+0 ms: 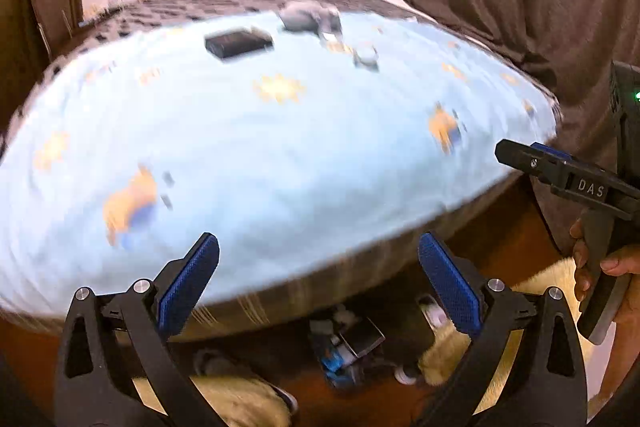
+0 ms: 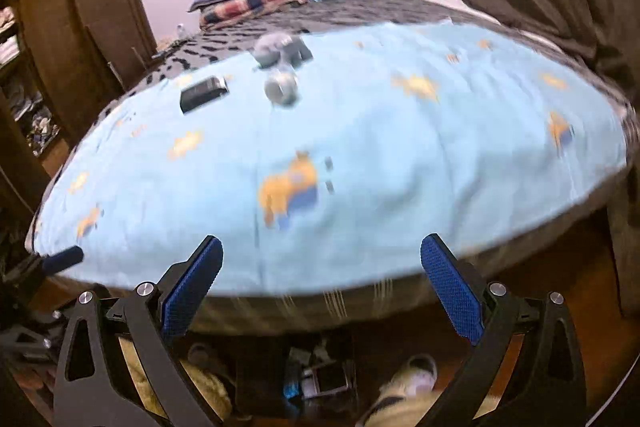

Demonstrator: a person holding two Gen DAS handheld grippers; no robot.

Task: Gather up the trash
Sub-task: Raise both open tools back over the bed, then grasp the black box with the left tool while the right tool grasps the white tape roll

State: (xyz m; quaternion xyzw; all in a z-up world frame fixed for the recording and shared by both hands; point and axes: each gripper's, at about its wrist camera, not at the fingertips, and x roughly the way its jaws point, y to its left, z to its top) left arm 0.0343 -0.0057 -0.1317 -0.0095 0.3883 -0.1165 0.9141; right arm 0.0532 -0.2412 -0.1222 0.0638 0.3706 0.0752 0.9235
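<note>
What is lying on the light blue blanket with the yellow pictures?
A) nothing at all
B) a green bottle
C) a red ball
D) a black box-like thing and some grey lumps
D: a black box-like thing and blurry grey lumps lie on the far part of the light blue blanket; no ball or bottle is there.
</note>
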